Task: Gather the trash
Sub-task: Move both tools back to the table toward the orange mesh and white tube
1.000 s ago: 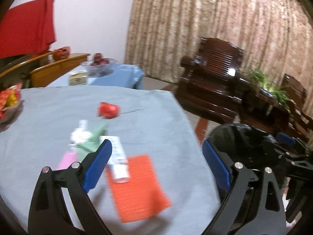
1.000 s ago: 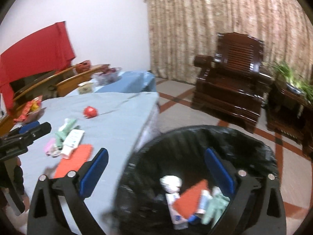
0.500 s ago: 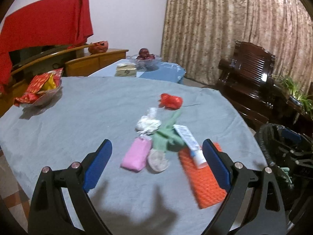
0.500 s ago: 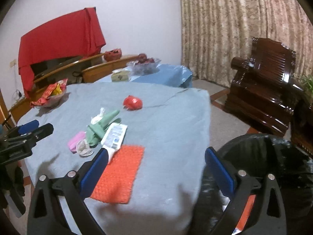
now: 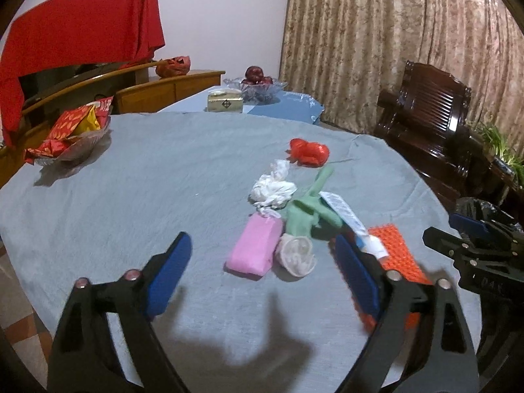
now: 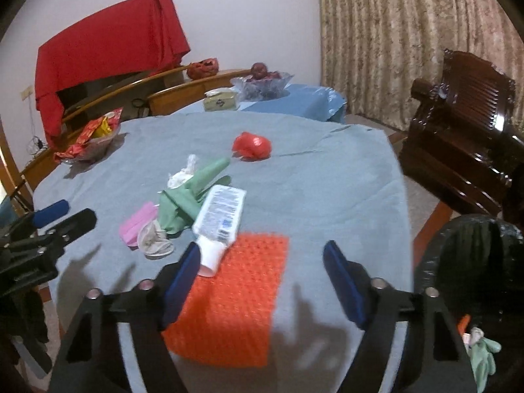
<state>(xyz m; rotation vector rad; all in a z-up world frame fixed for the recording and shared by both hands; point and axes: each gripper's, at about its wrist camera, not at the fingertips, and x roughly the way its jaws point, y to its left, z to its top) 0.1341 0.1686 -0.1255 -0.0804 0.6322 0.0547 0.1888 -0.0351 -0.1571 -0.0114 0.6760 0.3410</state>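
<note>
On the grey tablecloth lies a pile of trash: a pink packet [image 5: 255, 249], a crumpled wad [image 5: 294, 253], a green glove [image 5: 308, 209], a white tissue [image 5: 273, 190], a white tube [image 6: 222, 213], an orange bubble sheet [image 6: 235, 294] and a red bag [image 6: 252, 145]. My left gripper [image 5: 262, 240] hovers just short of the pink packet and wad, jaws closing, pads touching nothing. Over the orange sheet hangs my right gripper [image 6: 262, 249], its jaws closing too, the sheet below them untouched. The black trash bin [image 6: 465, 262] stands at the right of the table.
A bowl of red snack packets [image 5: 72, 131] sits at the table's far left. Behind are a tissue box [image 5: 225, 102] and a fruit bowl [image 5: 258, 85] on a blue table. A dark wooden armchair [image 6: 465, 137] stands to the right, beyond the table's edge.
Both grippers swung left, away from the bin, and came down toward the trash pile on the table. The right jaws have narrowed noticeably; the left jaws narrowed slightly.
</note>
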